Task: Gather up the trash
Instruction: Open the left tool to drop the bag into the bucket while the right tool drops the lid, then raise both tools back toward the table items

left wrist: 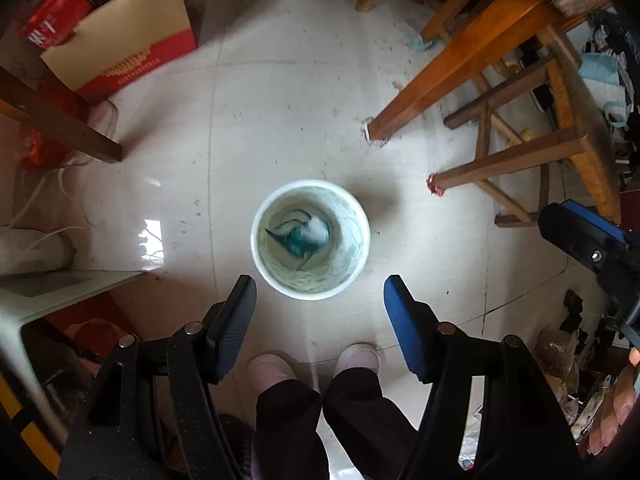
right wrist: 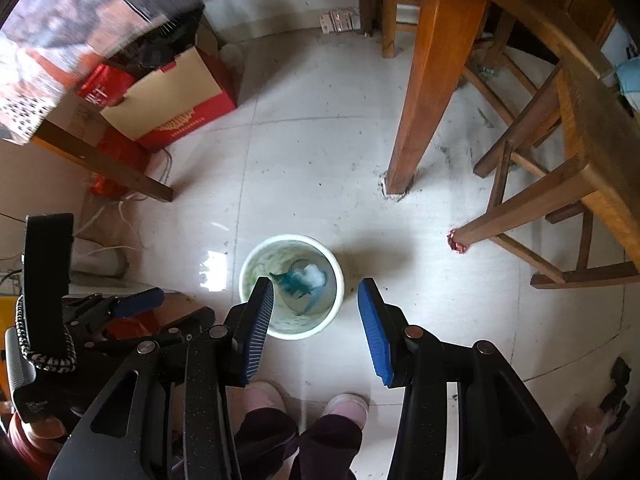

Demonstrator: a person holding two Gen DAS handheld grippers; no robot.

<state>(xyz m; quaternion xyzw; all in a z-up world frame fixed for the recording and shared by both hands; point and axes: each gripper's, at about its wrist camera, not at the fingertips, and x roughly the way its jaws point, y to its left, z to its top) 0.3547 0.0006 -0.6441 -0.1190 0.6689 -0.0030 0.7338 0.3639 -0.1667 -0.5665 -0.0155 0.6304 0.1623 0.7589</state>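
Bin point(left wrist: 310, 240) on floor directly below both grippers, blue-white trash point(left wrist: 306, 236) already inside; left gripper point(left wrist: 320, 292) and right gripper point(right wrist: 316, 296) both released, empty, left more centred.

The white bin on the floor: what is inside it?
Inside the white bin lies crumpled teal-and-white trash, blurred. Anything beneath that wad is covered. In the right wrist view one gripper finger hides part of the rim.

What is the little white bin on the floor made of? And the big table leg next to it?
The bin looks like smooth plastic: thin white rim, faint green pattern inside, though glazed pottery is possible. Crumpled white and teal trash lies in it, probably paper or plastic film. The table leg looks like varnished wood: orange-brown, slightly shiny, with grain showing.
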